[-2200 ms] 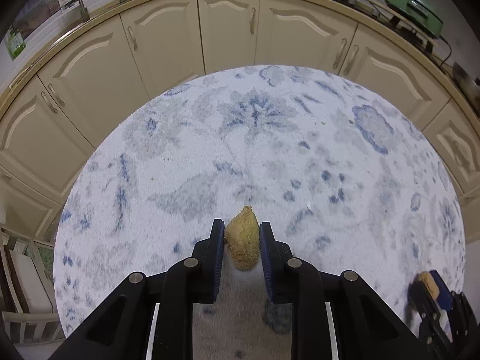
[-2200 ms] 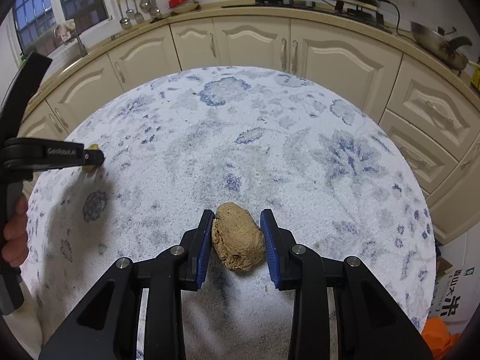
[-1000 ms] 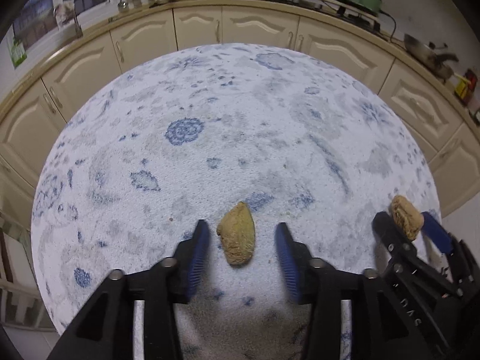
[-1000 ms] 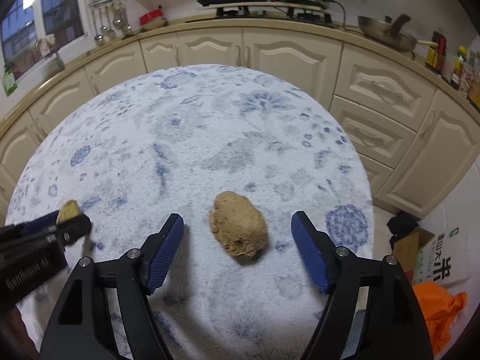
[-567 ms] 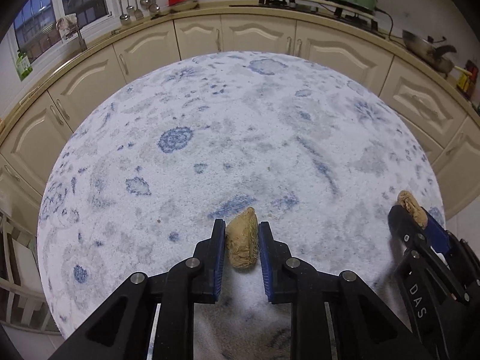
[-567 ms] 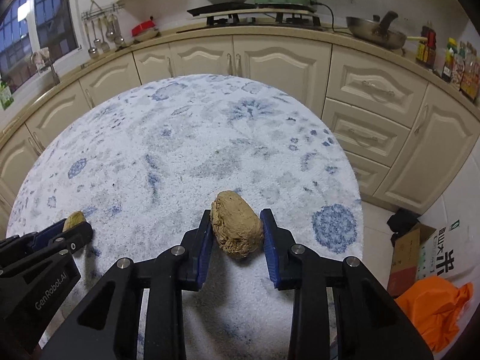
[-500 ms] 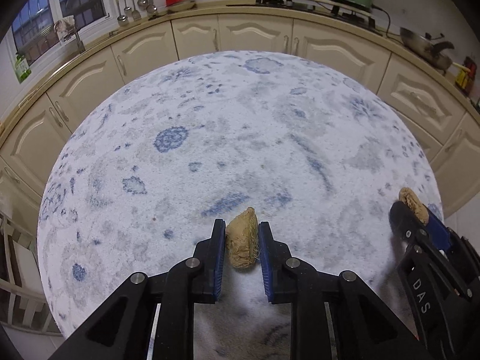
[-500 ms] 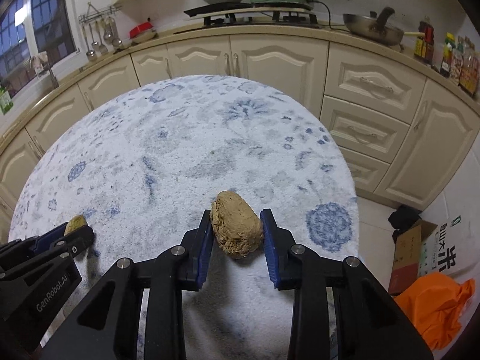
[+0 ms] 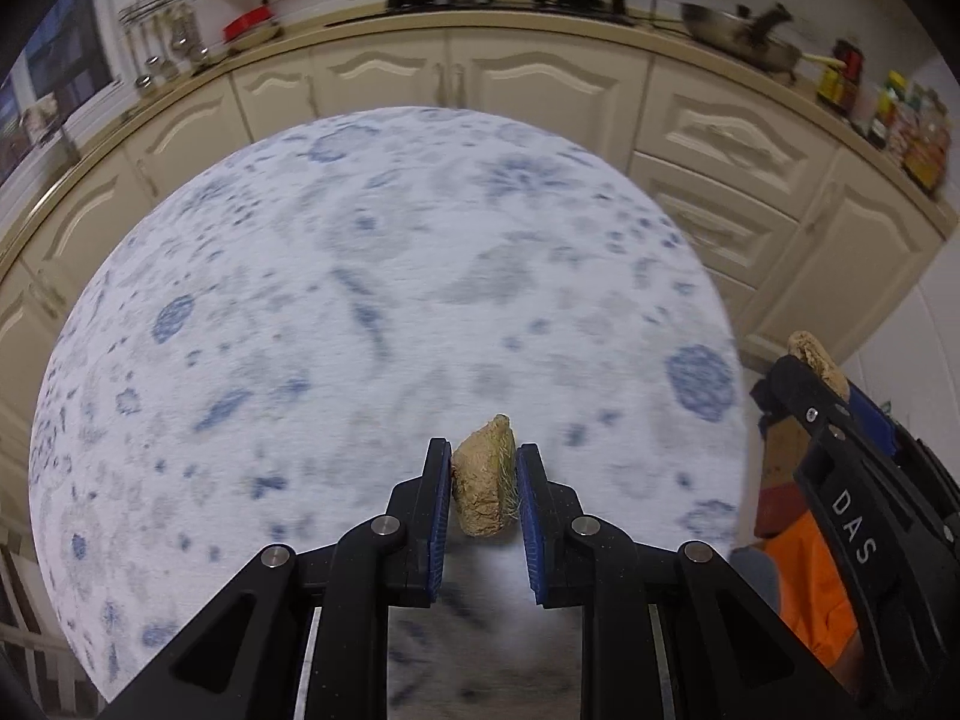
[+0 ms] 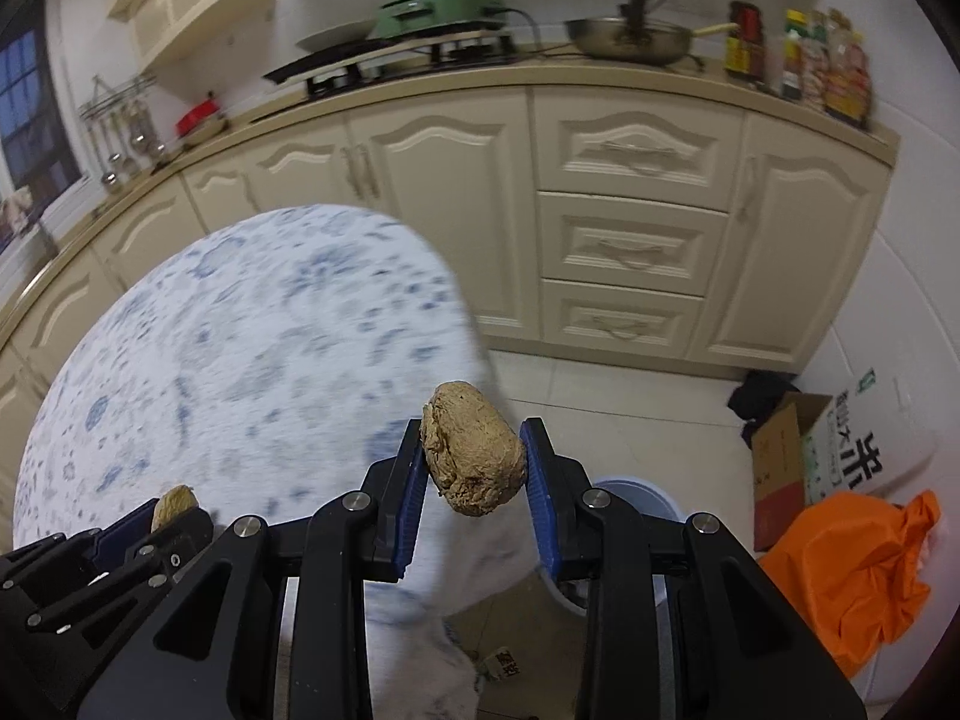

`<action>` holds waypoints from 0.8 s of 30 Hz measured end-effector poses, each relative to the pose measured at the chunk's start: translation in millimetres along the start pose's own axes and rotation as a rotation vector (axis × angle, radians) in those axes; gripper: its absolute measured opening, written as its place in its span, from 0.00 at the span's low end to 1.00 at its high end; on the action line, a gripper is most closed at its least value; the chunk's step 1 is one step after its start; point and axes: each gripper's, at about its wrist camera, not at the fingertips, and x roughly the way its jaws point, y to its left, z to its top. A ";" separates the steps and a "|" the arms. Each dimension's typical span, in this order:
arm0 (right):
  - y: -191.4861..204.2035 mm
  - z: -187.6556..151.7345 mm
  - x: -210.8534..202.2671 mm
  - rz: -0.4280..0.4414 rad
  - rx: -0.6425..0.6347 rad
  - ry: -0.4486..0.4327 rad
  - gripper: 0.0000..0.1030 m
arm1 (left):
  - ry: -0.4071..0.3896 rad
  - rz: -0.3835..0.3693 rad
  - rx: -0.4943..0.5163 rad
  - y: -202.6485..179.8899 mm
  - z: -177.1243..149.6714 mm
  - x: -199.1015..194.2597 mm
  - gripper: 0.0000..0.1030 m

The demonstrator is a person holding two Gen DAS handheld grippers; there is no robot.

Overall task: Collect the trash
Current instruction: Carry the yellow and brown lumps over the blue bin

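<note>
both grippers are clamped on trash. right gripper (image 10: 474, 468) grips a rounded brown lump (image 10: 471, 449) across its middle, blue pads pressed to both flanks, raised past the edge of the round table (image 10: 240, 360) and over the tiled floor. left gripper (image 9: 483, 495) pinches a smaller, wedge-shaped brown lump (image 9: 483, 489), held low above the table's blue-flowered cloth; its pointed end sticks out past the fingertips.

both lumps look dry, fibrous and crumbly, probably light and somewhat soft, so a firm squeeze could dent them or shed bits. the rough surface should not slip on the pads. taking them across the widest part, as now, seems the safest hold; the wedge's narrow tip would give little to grip.

below the right gripper a pale blue bin (image 10: 624, 504) shows partly, hidden behind the fingers. further right sit an orange bag (image 10: 858, 564) and a cardboard box (image 10: 780, 468), then a white sack (image 10: 870, 456) printed with large characters i cannot read surely. the right gripper's body, seen in the left view, bears the letters "das".
</note>
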 end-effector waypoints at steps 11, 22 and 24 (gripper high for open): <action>-92.8 -15.0 -0.3 -0.160 0.161 0.049 0.30 | 0.015 -0.083 0.147 -79.8 4.1 8.3 0.17; -142.0 -23.7 8.9 -0.217 0.245 0.093 0.30 | 0.035 -0.118 0.223 -134.6 17.5 34.2 0.17; -150.4 -25.1 13.8 -0.221 0.259 0.106 0.30 | 0.036 -0.109 0.237 -143.8 19.7 42.7 0.17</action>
